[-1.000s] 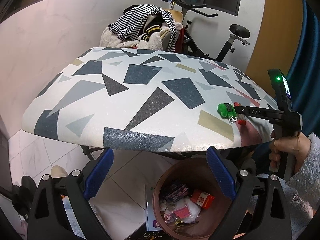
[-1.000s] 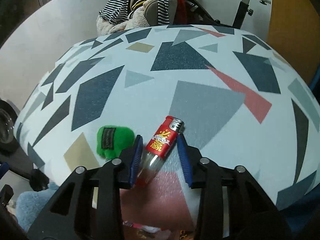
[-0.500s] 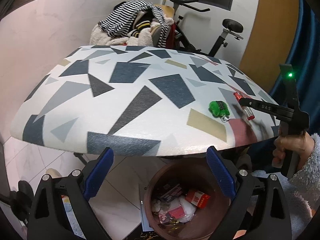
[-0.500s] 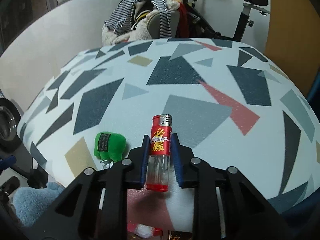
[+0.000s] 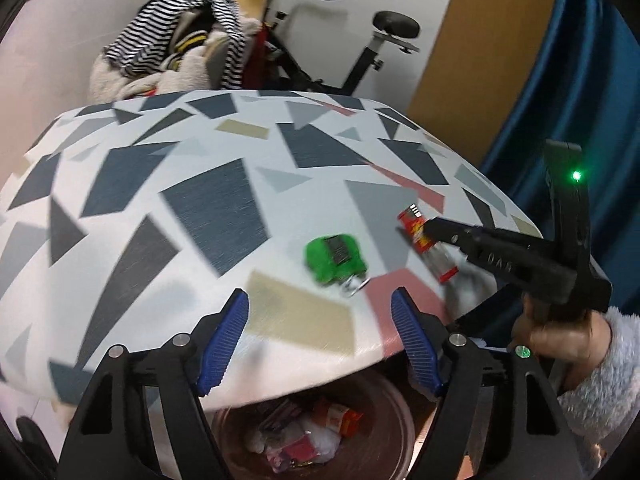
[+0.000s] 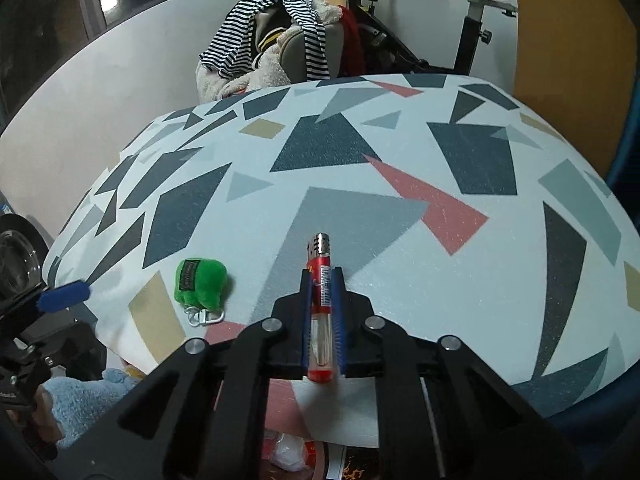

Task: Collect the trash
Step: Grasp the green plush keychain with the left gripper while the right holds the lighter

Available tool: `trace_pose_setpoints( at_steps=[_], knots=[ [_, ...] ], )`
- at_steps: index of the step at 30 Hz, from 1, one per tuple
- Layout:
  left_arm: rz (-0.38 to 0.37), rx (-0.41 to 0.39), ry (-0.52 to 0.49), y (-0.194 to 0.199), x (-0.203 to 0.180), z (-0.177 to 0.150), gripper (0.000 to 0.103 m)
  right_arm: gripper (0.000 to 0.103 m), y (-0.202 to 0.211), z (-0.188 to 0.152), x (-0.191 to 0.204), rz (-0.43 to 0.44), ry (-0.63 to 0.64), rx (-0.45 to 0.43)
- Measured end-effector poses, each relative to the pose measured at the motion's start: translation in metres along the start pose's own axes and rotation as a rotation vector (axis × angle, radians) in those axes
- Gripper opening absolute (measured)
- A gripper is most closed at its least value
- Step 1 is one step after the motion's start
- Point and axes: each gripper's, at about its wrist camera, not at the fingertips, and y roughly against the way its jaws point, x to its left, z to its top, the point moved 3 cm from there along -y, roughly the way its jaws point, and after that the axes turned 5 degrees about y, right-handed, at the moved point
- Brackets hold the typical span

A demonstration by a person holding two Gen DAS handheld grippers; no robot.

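The surface (image 6: 460,288) fills both of your views: a rounded top printed with grey, dark blue, tan and pink angular patches. Behind it stand an exercise bike (image 5: 360,60) and a pile of clothing (image 6: 276,40) topped by a black-and-white striped garment.

Below the near edge of the surface, the left wrist view shows a brown bin (image 5: 392,432). It holds wrappers and small packets; the blur hides their details.

Your left tongs (image 5: 320,336) hang over the near edge of the surface, above the bin. Their blue pads (image 5: 224,340) stand apart and are closing, with nothing between them. The view is smeared by motion.

Your right tongs (image 6: 322,312) are pressed together on a red lighter (image 6: 320,320). The pads pinch its clear lower body from both sides. Its metal head points away from you, over the surface. In the left wrist view the lighter appears tilted above the surface, at the tip of the right tongs, held by a hand (image 5: 560,332) in a fleecy sleeve.

A small green plush keychain (image 6: 200,280) lies on the surface near its front edge, just to the left of the lighter and apart from it. Its metal clasp (image 6: 206,316) rests on the near side.
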Motion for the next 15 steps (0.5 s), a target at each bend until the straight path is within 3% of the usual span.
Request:
trace_pose_setpoints(
  at_steps=[7, 15],
  knots=[
    [-0.016, 0.017, 0.024, -0.013, 0.0, 0.006, 0.072, 0.013, -0.006, -0.006, 0.003, 0.045, 0.013, 0.025],
    [-0.016, 0.03, 0.044, -0.02, 0.007, 0.005, 0.072, 0.022, -0.016, -0.009, 0.005, 0.064, -0.004, 0.054]
  ],
)
